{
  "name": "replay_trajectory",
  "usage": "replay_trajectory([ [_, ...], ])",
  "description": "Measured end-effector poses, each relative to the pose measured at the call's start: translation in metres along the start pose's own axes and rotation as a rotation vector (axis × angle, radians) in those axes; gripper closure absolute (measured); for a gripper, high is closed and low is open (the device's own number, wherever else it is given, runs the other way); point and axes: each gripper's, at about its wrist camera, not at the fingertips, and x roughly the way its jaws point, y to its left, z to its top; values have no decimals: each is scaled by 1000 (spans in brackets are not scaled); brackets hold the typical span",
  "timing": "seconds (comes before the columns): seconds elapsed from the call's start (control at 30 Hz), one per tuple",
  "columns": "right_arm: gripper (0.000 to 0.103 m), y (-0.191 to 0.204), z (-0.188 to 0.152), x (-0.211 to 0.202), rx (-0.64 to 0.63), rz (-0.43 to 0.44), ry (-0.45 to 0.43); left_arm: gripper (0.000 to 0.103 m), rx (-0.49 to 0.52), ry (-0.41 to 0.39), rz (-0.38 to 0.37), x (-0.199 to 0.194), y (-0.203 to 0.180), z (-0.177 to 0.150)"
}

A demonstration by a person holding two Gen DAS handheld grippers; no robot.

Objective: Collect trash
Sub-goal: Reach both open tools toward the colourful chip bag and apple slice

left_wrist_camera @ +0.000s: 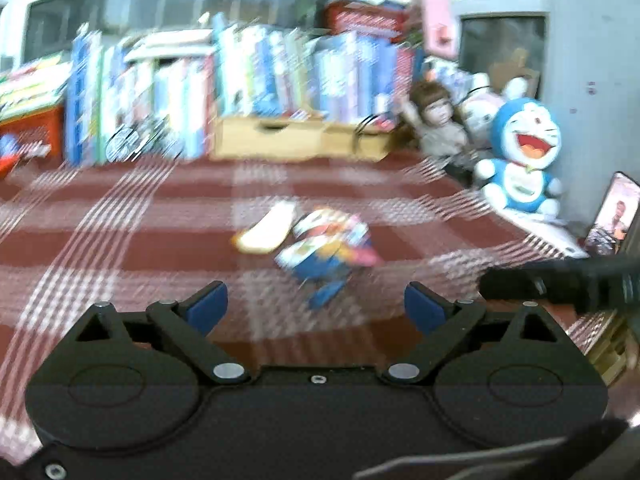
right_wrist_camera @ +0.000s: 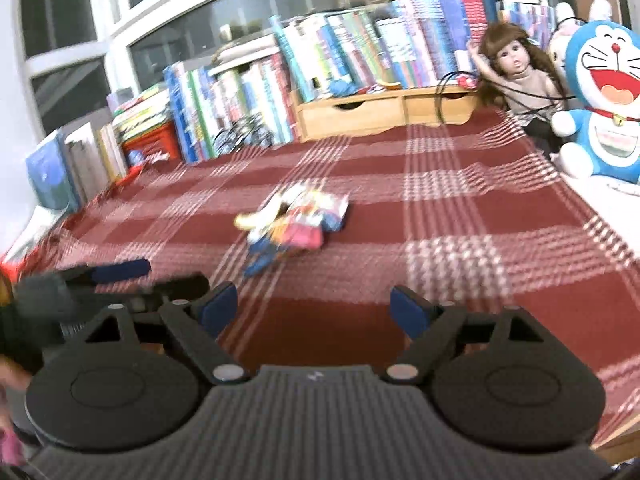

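Red plaid cloth lies bare around wrappers; left gripper and right gripper spread, empty.

Red-and-white plaid tablecloth, multicoloured wrappers, blue-padded tool

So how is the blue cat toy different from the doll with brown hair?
The blue cat toy is a round, blue-and-white plush with a wide open mouth; the doll looks like a child, with long brown hair, a beige top and one arm raised. The toy sits nearer the camera. Both sit upright at the table's far right side.
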Motion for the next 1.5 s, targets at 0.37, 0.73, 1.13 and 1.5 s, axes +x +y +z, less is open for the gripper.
replay_trajectory([
  [0.37,9,-44,72,56,168,18,43,2,137,-20,8,89,-21,24],
  [0.73,6,-45,81,118,188,40,100,41,55,140,-120,128,-8,18],
  [1.13,2,-8,81,170,111,35,183,79,95,64,-105,68,12,9],
  [1.5,46,14,67,188,46,6,224,82,71,43,-52,31,35,5],
])
